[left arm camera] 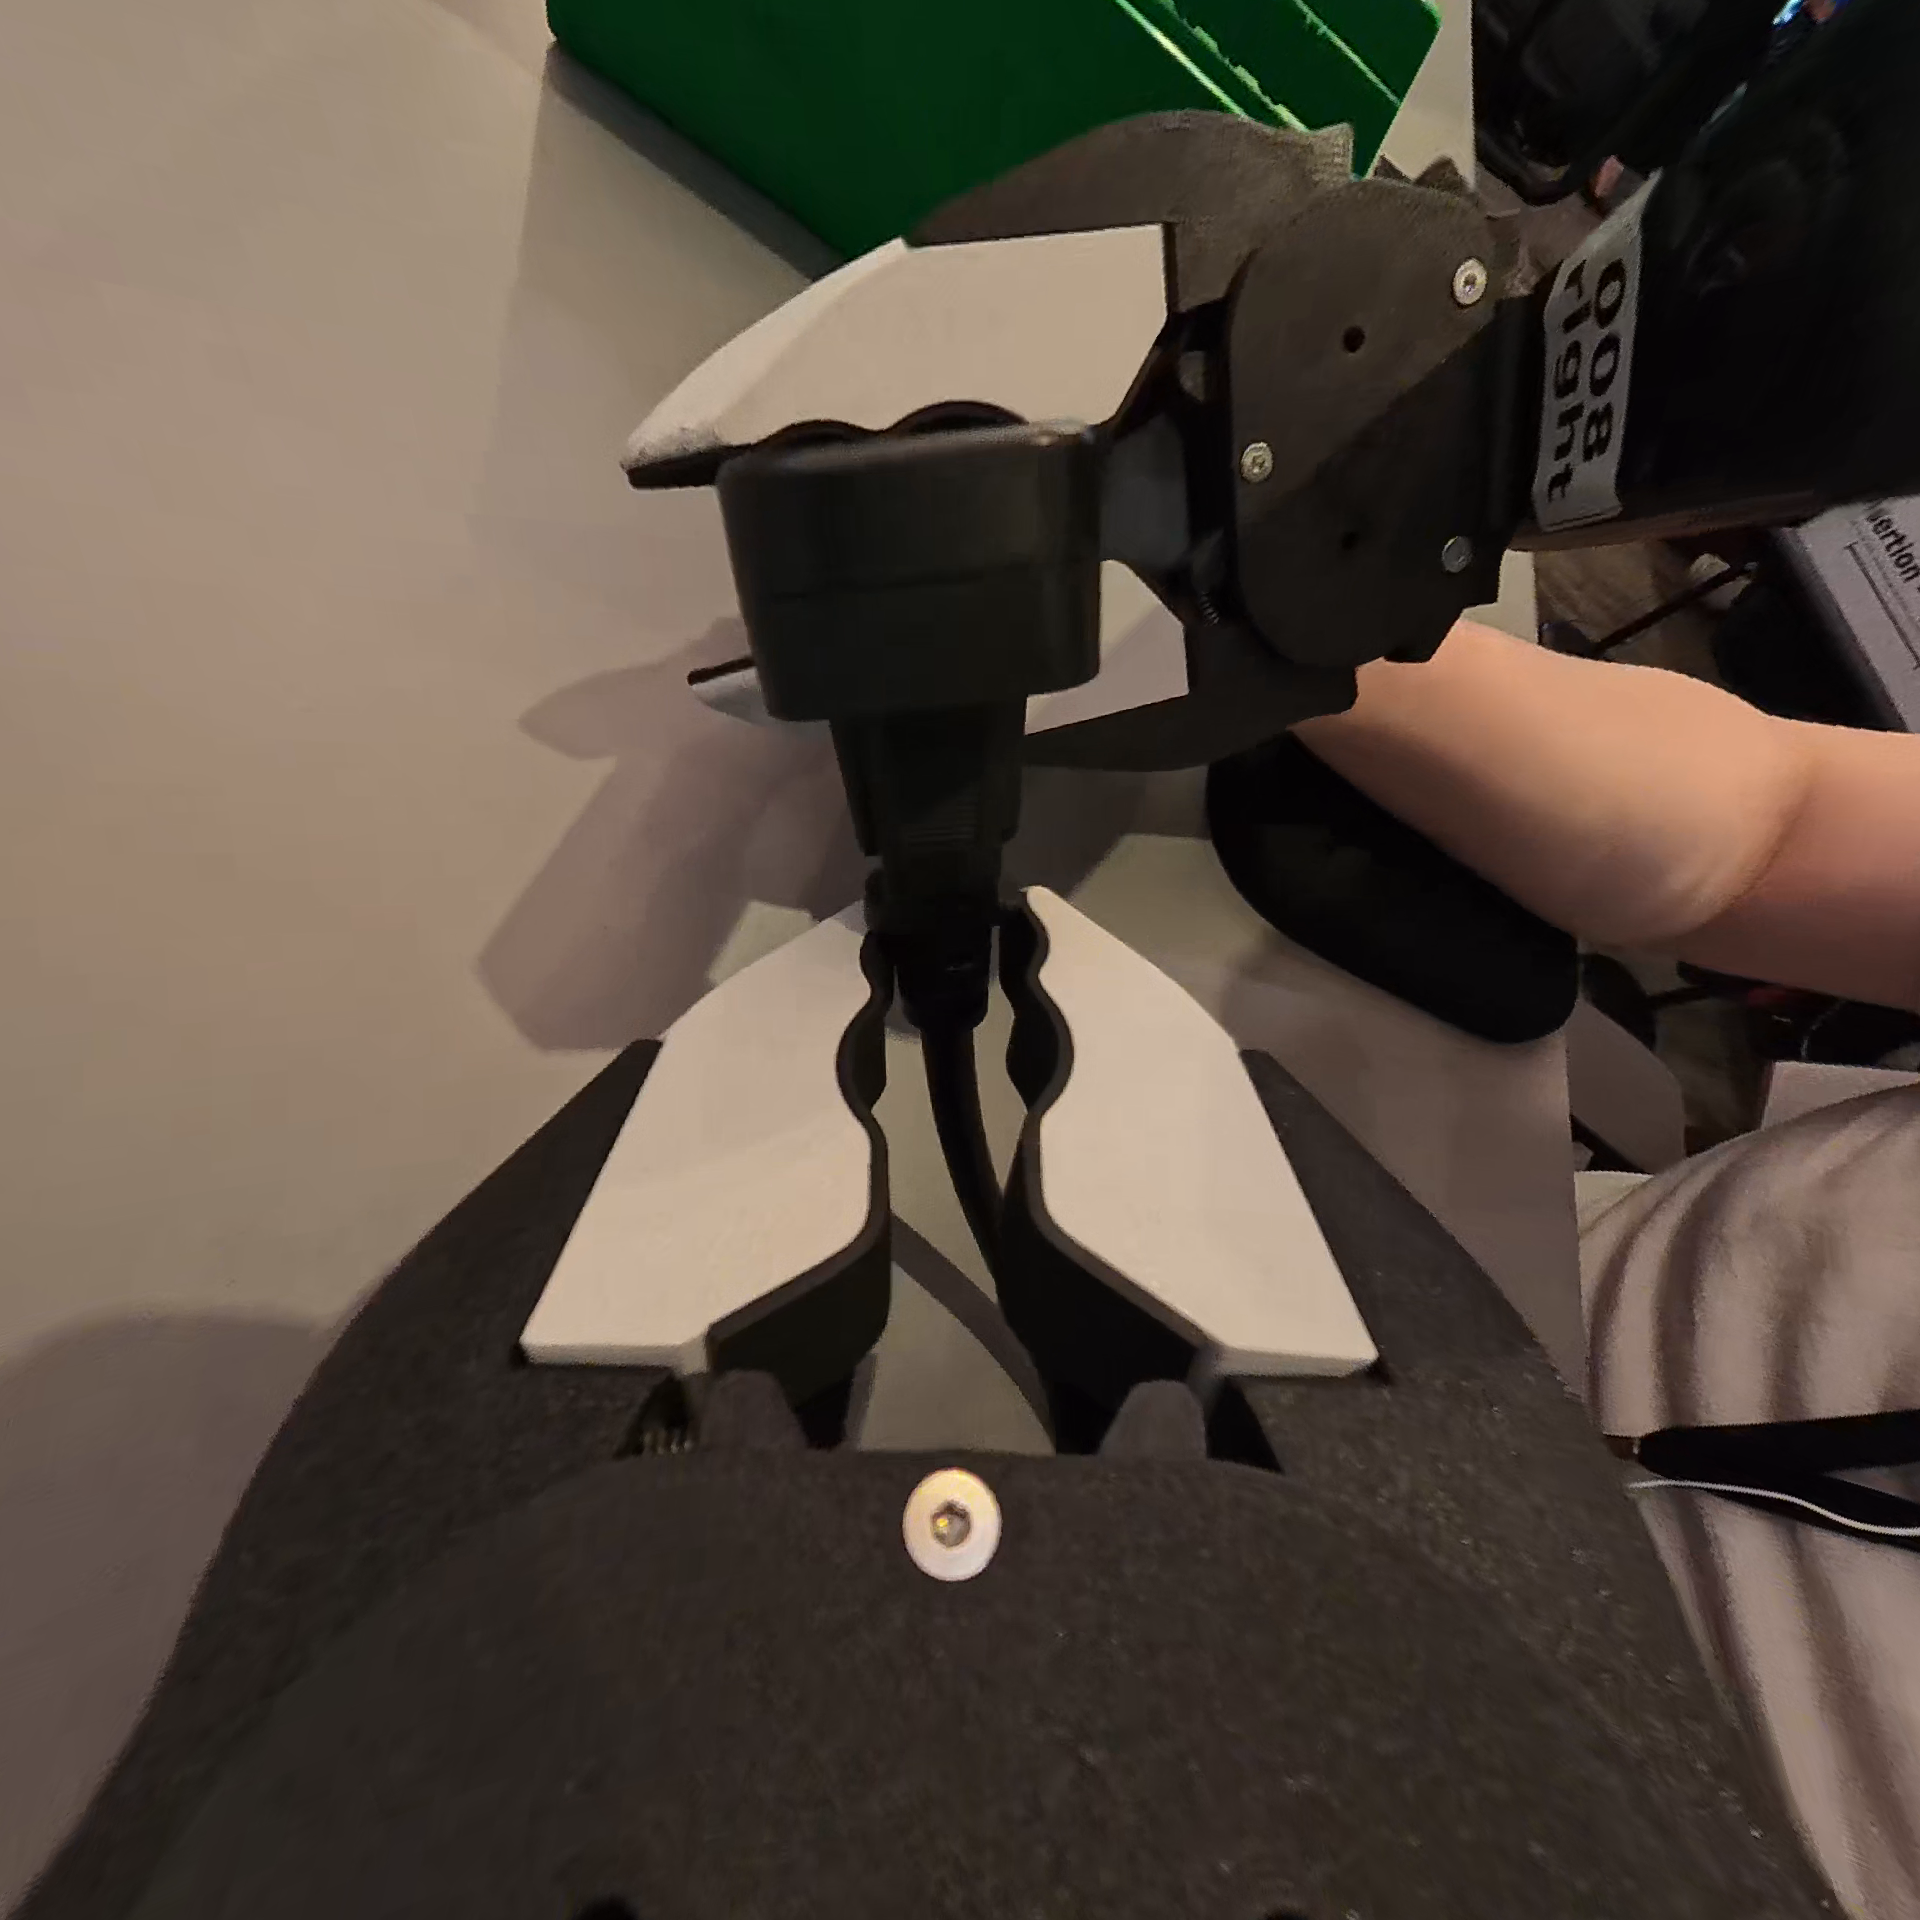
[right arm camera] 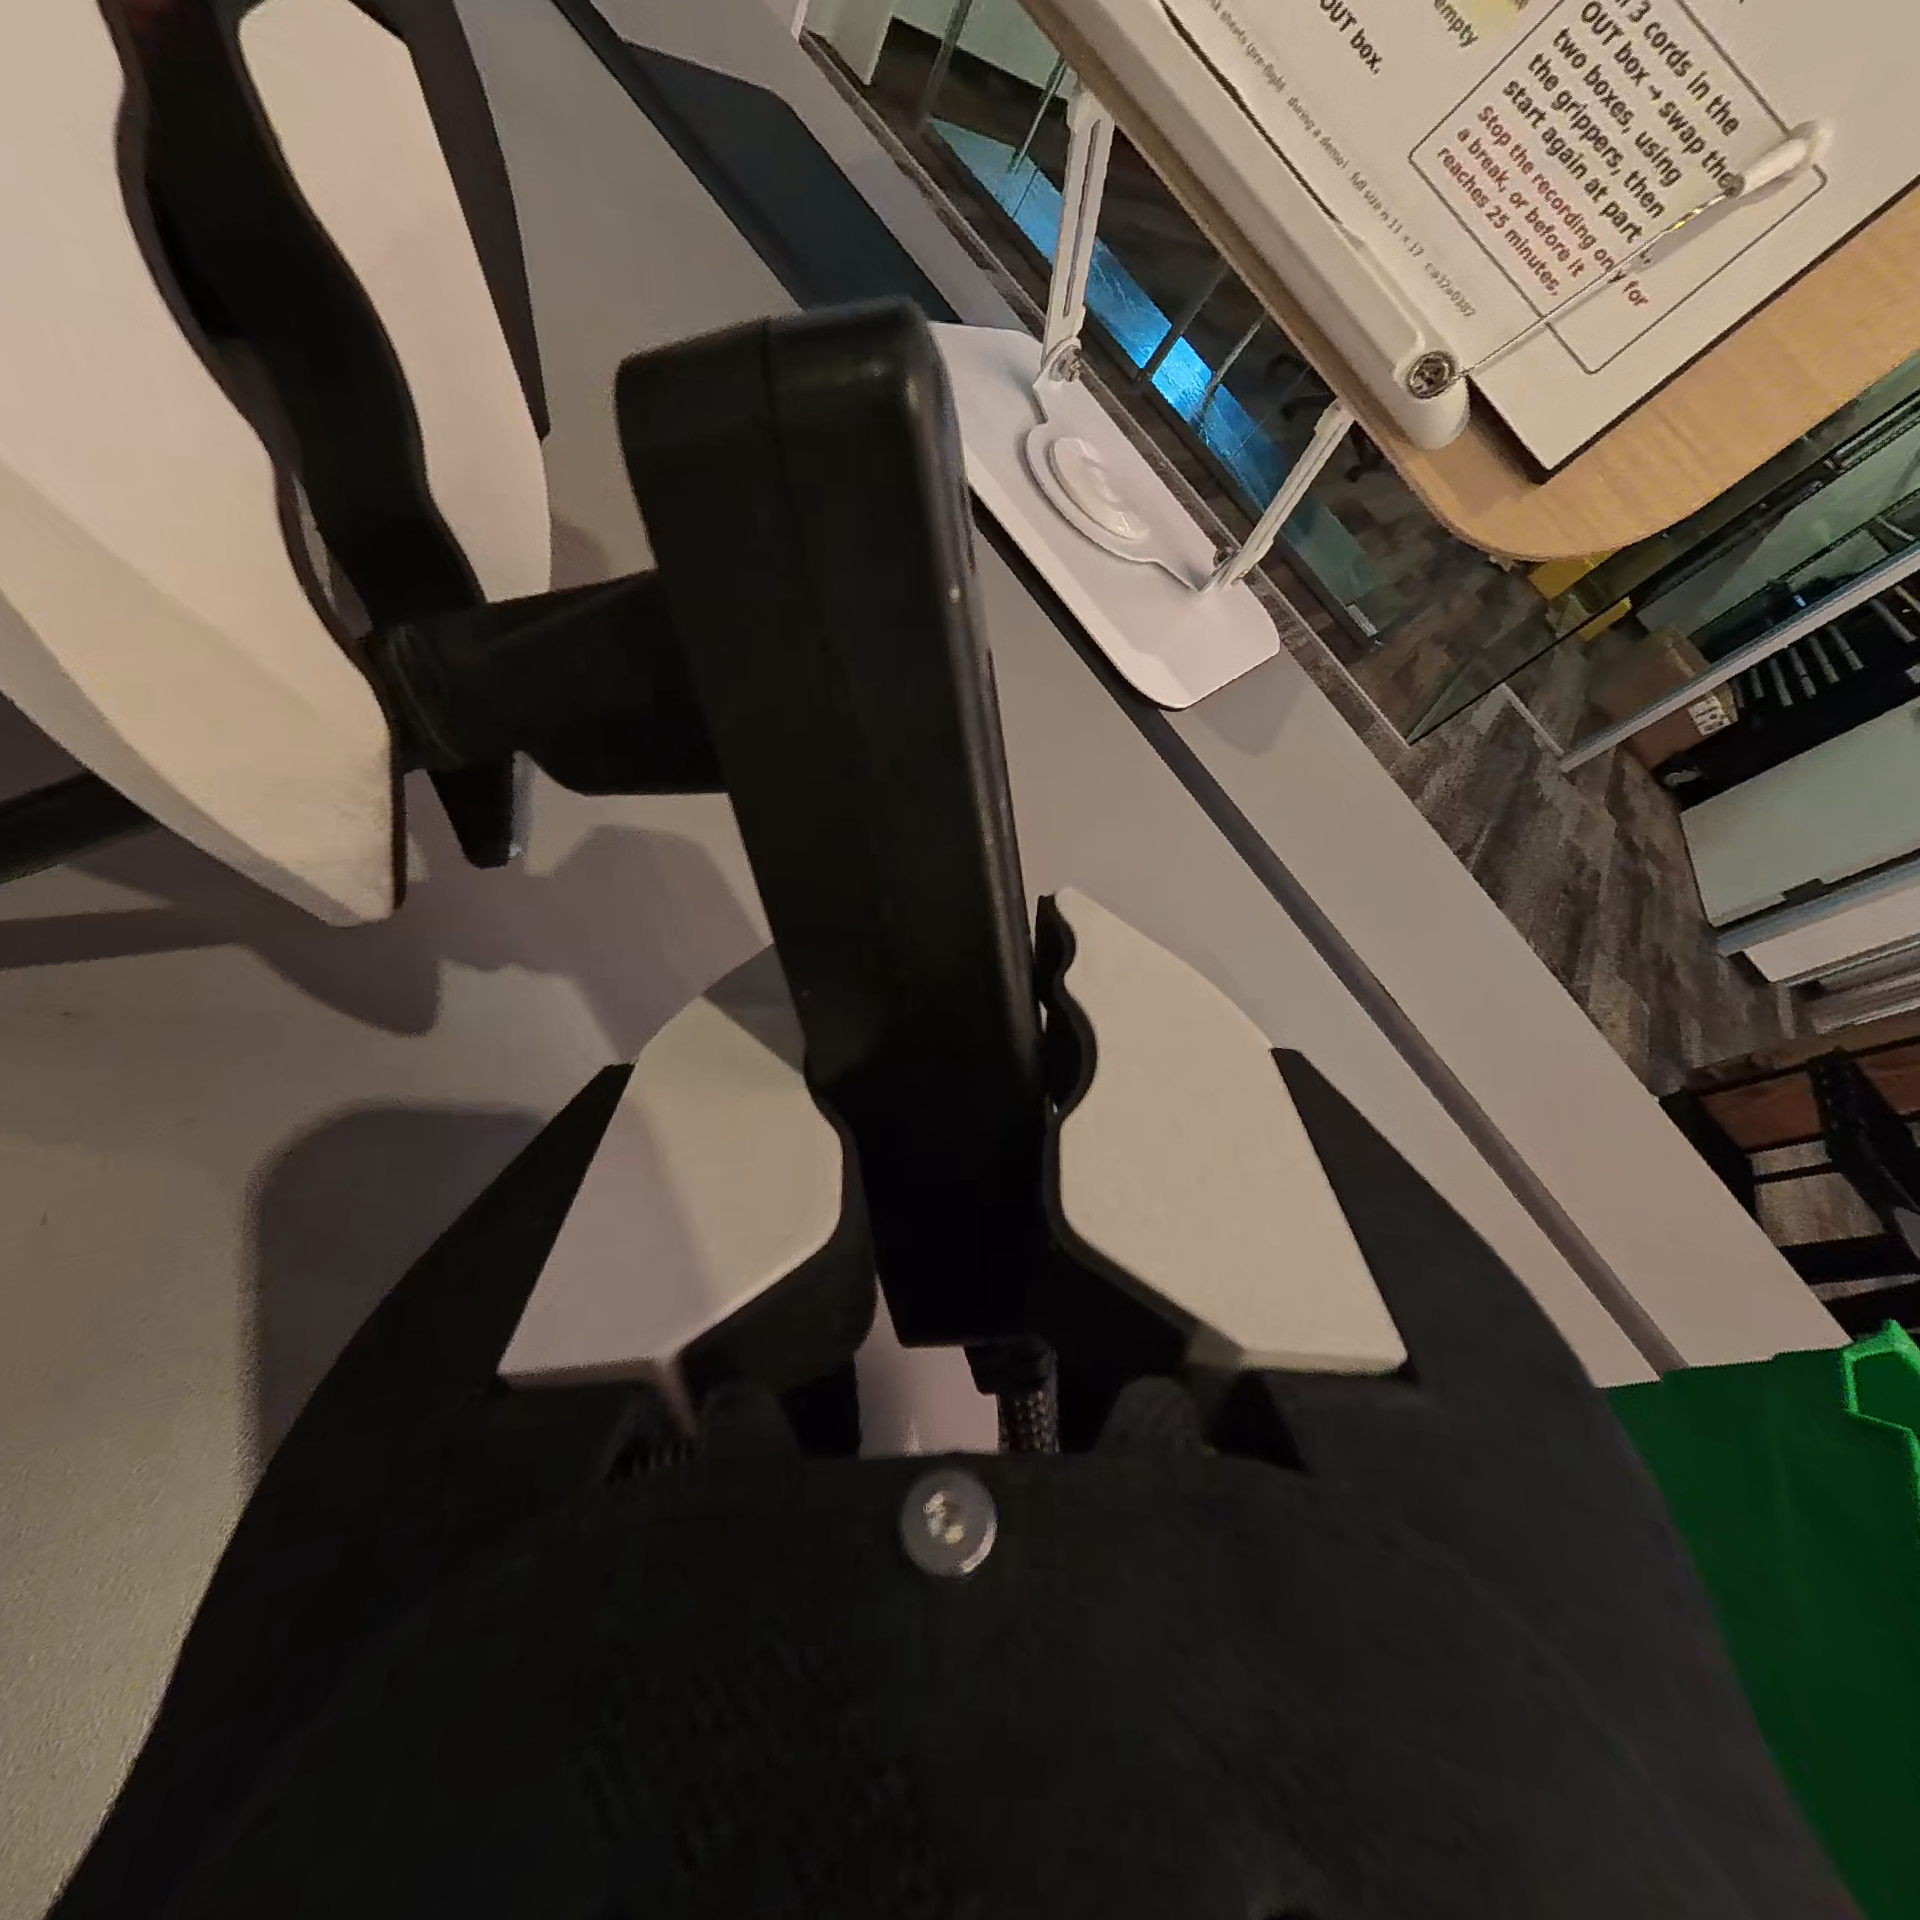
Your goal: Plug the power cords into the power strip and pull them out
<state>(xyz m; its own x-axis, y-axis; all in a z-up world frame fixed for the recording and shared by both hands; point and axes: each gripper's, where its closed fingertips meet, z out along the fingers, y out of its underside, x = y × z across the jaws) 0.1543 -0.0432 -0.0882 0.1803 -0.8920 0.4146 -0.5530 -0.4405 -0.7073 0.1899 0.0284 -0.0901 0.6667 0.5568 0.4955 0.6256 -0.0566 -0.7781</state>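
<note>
My left tongs (left arm camera: 940, 961) pinch the black plug (left arm camera: 935, 831) of a cord (left arm camera: 961, 1122), white fingers (left arm camera: 727, 1174) narrow around its strain-relief neck, cord trailing back between them toward the camera. The plug is seated in the black strip (left arm camera: 909, 577), which is lifted off the pale surface (left arm camera: 260, 520) and casts a shadow on it. My right tongs (right arm camera: 940, 1049) clamp that strip (right arm camera: 821, 727) near its cable end, one finger on each broad face, a braided cable (right arm camera: 1023, 1403) leaving the strip between the finger bases. In the right wrist view the strip stands tall out of my grip, with the plug (right arm camera: 540, 675) sticking out of its left side and the left tongs (right arm camera: 390, 665) on it. In the left wrist view the right tongs (left arm camera: 883, 457) come in from the right, gripping the strip top and bottom, a forearm (left arm camera: 1610, 800) behind them. A green bin (left arm camera: 935, 94) sits at the far edge of the surface; the same bin (right arm camera: 1766, 1558) shows lower right in the right view. A white stand (right arm camera: 1132, 561) holding a printed sheet (right arm camera: 1558, 156) sits near the surface edge. A dark pad (left arm camera: 1392, 894) lies under the forearm.
</note>
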